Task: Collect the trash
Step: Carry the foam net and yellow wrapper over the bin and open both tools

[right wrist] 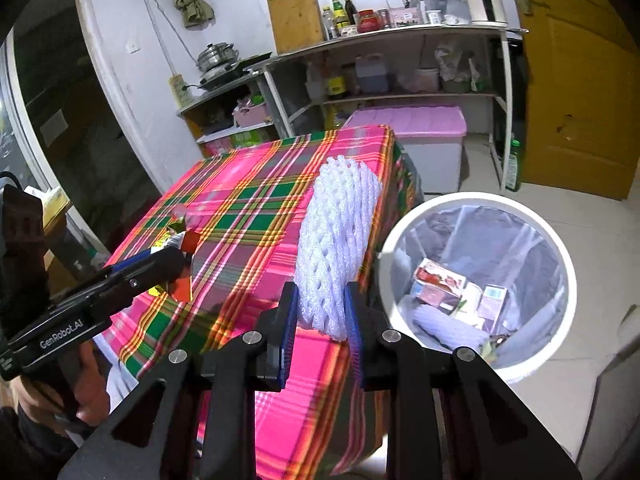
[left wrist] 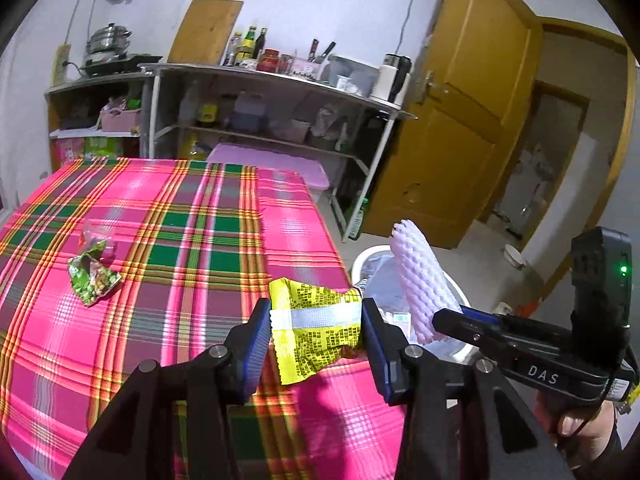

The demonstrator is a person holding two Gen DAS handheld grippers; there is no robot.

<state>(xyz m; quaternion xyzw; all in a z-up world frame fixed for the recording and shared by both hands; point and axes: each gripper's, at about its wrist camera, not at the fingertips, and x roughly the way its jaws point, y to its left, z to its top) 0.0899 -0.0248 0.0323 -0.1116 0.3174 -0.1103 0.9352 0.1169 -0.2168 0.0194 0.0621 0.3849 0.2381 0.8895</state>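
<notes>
A small kitchen is being shown, with white walls, a yellow-brown wooden door (right wrist: 580, 80) and a metal shelf rack (left wrist: 256, 100) crowded with bottles, jars and a kettle. A worktop (left wrist: 168, 240) draped in a bright pink, green and yellow plaid cloth is filling the middle of both views. Beside it, on the pale floor, a white round trash bin (right wrist: 536, 220) lined with a clear bag is standing; cartons and wrappers are lying inside it.

In the left wrist view, a crumpled yellow snack wrapper (left wrist: 316, 328) printed with black text is being pinched by the left claw (left wrist: 316, 334), its blue pads pressed against both sides of the wrapper, just above the near right corner of the worktop. Farther left on the cloth, a crumpled green wrapper (left wrist: 94, 276) is lying by itself, with a scrap of clear plastic (left wrist: 94, 234) just behind it.

In the right wrist view, a white foam fruit net (right wrist: 336, 248) is being gripped at its lower end by the right claw (right wrist: 322, 312), and is being held upright and slightly tilted over the worktop edge, just beside the bin's rim. A purple-lidded storage box (right wrist: 416, 124) is sitting on the floor behind the worktop.
</notes>
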